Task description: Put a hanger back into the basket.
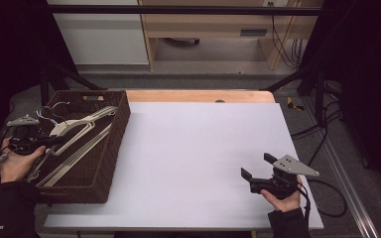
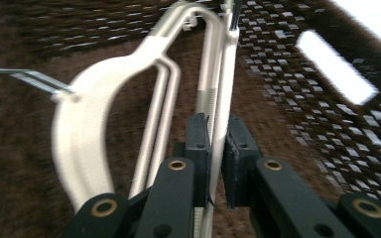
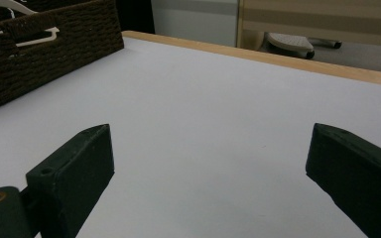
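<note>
Several white plastic hangers (image 1: 82, 124) with metal hooks lie in a brown woven basket (image 1: 115, 144) at the table's left side. My left gripper (image 1: 58, 141) reaches into the basket. In the left gripper view it (image 2: 217, 126) is shut on the thin straight bar of one white hanger (image 2: 96, 94), whose curved shoulder lies to the left of the jaws. My right gripper (image 1: 257, 165) hovers low over the white table top (image 1: 193, 148) at the front right. It (image 3: 208, 163) is open wide with nothing between its jaws.
The basket's side wall (image 3: 44, 47) with a handle slot shows far left in the right gripper view. A wooden edge (image 1: 198, 95) runs along the table's back. Cables (image 1: 327, 124) lie on the floor to the right, and furniture stands behind the table.
</note>
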Demonstrator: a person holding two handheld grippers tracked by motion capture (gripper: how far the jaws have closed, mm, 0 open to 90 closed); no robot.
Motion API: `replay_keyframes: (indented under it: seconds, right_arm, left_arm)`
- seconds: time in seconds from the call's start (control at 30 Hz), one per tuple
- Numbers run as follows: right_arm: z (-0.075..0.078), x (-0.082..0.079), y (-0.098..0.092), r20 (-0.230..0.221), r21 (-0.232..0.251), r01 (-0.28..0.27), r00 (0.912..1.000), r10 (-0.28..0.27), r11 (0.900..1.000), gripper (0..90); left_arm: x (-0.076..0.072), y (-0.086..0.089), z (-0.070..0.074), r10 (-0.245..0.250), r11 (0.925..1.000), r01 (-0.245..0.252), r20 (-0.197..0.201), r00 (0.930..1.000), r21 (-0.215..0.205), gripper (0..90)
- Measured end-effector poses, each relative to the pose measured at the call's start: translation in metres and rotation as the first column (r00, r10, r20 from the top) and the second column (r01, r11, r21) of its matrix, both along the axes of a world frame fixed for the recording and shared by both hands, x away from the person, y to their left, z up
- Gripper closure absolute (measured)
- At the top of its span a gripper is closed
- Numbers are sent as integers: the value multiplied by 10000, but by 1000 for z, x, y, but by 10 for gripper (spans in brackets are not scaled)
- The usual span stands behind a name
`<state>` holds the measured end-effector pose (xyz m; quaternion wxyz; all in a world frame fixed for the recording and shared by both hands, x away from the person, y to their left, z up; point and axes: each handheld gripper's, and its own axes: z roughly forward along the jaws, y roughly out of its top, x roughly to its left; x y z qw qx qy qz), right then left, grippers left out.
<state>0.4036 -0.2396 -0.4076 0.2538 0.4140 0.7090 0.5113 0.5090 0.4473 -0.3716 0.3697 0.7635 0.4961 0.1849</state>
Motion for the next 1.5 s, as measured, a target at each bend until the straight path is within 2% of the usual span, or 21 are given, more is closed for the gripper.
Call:
replay_keyframes:
  seconds: [0.03,0.1,0.17,0.23,0.4,0.53,0.57,0.6,0.63,0.67,0.7,0.8,0.83,0.87,1.0,1.07,1.23,1.27,1.3,1.43,1.5]
  right_arm:
    - [0,0,0,0,0,0,10000,0,10000,52]
    - [0,0,0,-34,55,6,10000,-6,10000,52]
    - [0,1,0,-5,-21,14,10000,-14,10000,52]
    - [-1,1,1,-40,-63,-8,10000,7,10000,51]
    - [-1,0,1,-64,1,12,10000,-12,10000,52]
    - [0,0,0,-38,-16,27,10000,-27,10000,52]
    - [0,0,1,-51,-7,38,10000,-39,10000,52]
    - [0,0,1,-51,-7,38,10000,-39,10000,52]
    - [0,0,1,-61,6,31,10000,-31,10000,52]
    - [0,0,1,-61,6,31,10000,-31,10000,52]
    - [0,0,1,-61,7,33,10000,-33,10000,51]
    - [0,0,0,6,-25,27,10000,-27,10000,51]
    - [0,0,0,-49,51,12,10000,-12,10000,51]
    - [0,0,0,-49,51,12,10000,-12,10000,51]
    - [1,-1,0,-39,94,64,10000,-63,9999,51]
    - [1,-1,-1,63,90,29,10000,-30,10000,50]
    - [2,-2,-2,95,216,14,10000,-16,9998,48]
    - [2,-2,-2,95,216,14,10000,-16,9998,48]
    - [2,-2,-3,102,210,12,9999,-14,9998,48]
    - [2,-3,-4,145,199,-50,9999,47,9998,48]
    - [2,-3,-5,154,209,-44,9999,41,9998,47]
  left_arm:
    - [1,0,0,187,9998,-187,-43,9998,-22,825]
    - [4,0,-1,682,9973,-679,-95,9976,260,809]
    - [6,0,-2,942,9944,-929,-246,9953,496,805]
    - [8,1,-4,1317,9851,-1250,-500,9900,1181,755]
    - [3,4,-5,1552,9808,-1489,-421,9870,1256,645]
    - [-9,-3,3,1788,9746,-1781,68,9839,1361,567]
    - [-9,-3,3,1788,9746,-1781,68,9839,1361,553]
    - [-11,-5,5,1819,9751,-1830,203,9831,1251,553]
    - [-18,-9,10,1815,9768,-1869,597,9816,1046,514]
    - [-18,-9,10,1815,9768,-1869,597,9816,1046,516]
    - [-22,-12,13,1762,9797,-1823,764,9814,830,516]
    - [-35,-22,21,1754,9829,-1816,1455,9737,303,471]
    - [-42,-28,26,1560,9873,-1590,1807,9711,21,452]
    - [-42,-28,26,1560,9873,-1590,1807,9711,21,442]
    - [-59,-46,34,947,9952,-854,2524,9630,-474,399]
    - [-70,-64,37,458,9974,-275,2946,9545,-659,345]
    - [-85,-91,33,-81,9884,615,3556,9346,-1391,238]
    - [-85,-91,33,-81,9884,615,3556,9346,-1391,208]
    - [-89,-102,28,-325,9830,966,3696,9286,-1564,169]
    - [-95,-119,20,-576,9794,1252,3751,9252,-1585,102]
    - [-96,-126,15,-643,9810,1280,3782,9235,-1457,78]
